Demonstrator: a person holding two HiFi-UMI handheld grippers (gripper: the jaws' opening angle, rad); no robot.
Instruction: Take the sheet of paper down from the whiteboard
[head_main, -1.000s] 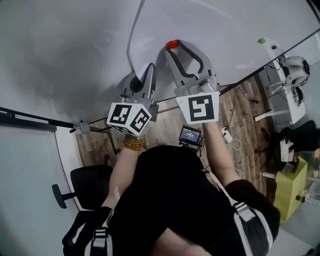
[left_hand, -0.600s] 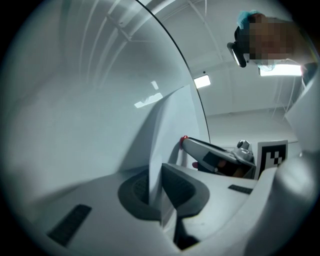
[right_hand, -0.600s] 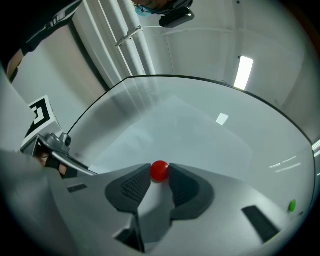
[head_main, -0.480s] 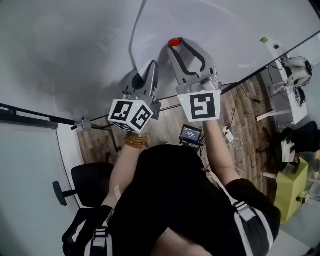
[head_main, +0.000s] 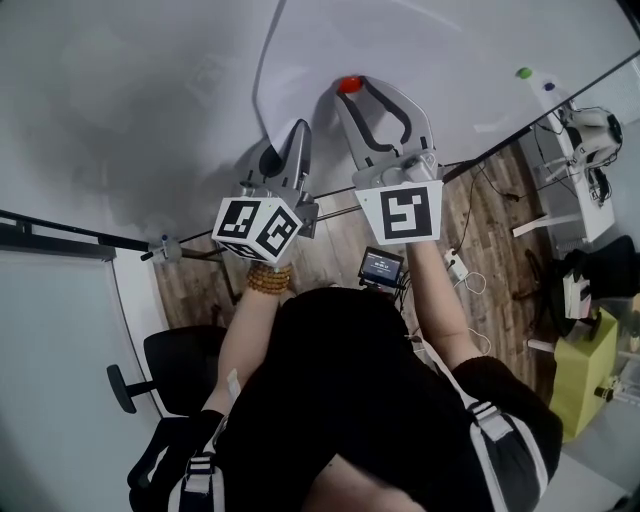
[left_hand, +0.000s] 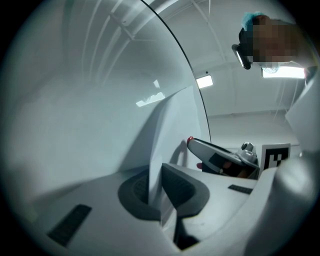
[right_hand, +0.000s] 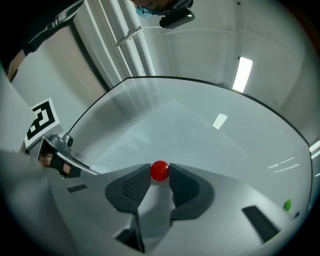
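- Head view: whiteboard right in front of me, w/ the sheet of paper on it & a red magnet on the sheet.
- My left hand-held gripper is at the sheet's left edge, where the paper curls off the board. Jaws together.
- My right hand-held gripper is just right of it, tips either side of the red magnet.
- Green magnet & dark magnet sit far right on the board, well apart from the sheet.
- Left gripper view: left hand-held gripper is clamped shut on the sheet of paper. The edge runs btwn the pads & the paper rises from there against the whiteboard. Right hand-held gripper shows beyond, to the right.
- Right gripper view: right hand-held gripper grips the red magnet, both pads touching it & the magnet filling the gap. The magnet sits on the sheet of paper. Green magnet is low right on the whiteboard.
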